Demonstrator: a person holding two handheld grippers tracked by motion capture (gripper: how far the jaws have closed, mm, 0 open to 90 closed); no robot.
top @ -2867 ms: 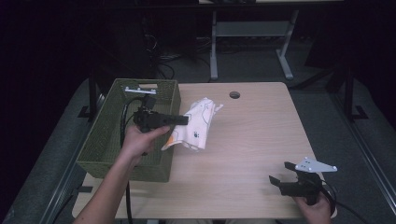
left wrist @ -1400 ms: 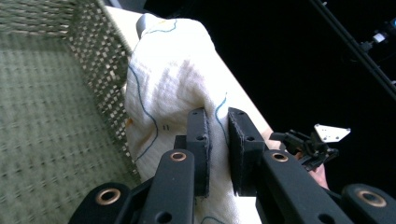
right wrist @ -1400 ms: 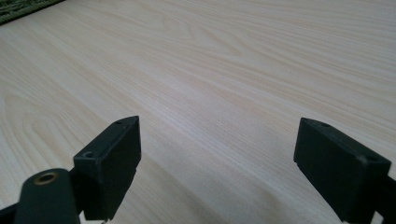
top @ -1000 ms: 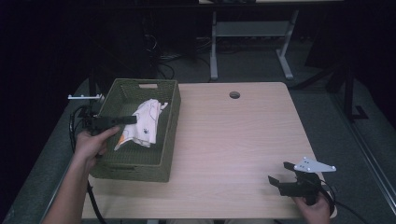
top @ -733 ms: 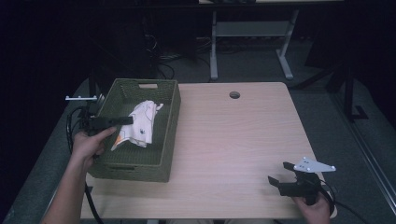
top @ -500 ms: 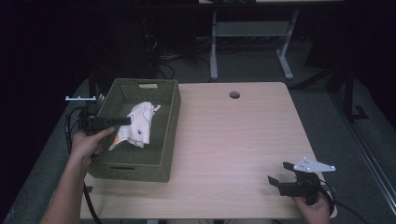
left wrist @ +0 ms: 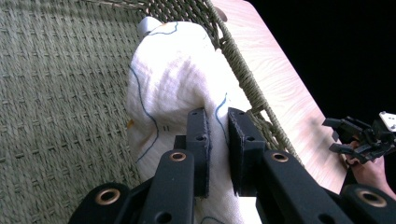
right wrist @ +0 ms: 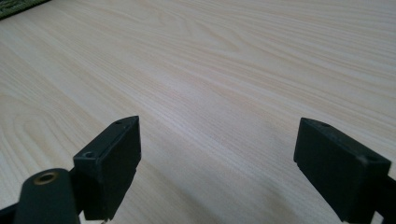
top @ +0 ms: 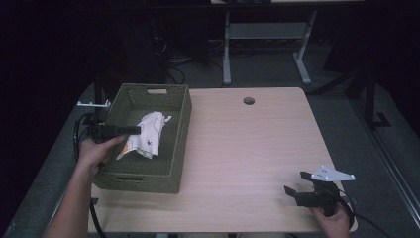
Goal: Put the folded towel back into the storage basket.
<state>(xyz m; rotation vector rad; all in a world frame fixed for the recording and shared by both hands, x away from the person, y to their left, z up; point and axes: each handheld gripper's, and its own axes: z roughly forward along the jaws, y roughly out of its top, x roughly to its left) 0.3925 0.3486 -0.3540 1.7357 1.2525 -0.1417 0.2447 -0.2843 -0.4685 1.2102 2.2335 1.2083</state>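
The worktop [top: 257, 144] carried a green woven basket [top: 181, 124] at its left; the white cloth [top: 148, 136], over the worktop seconds before, now lay inside it; placement judged near done; left hand-held gripper [left wrist: 217, 140] remained clamped on the cloth; right hand-held gripper [top: 294, 191] rested apart, unmoved.
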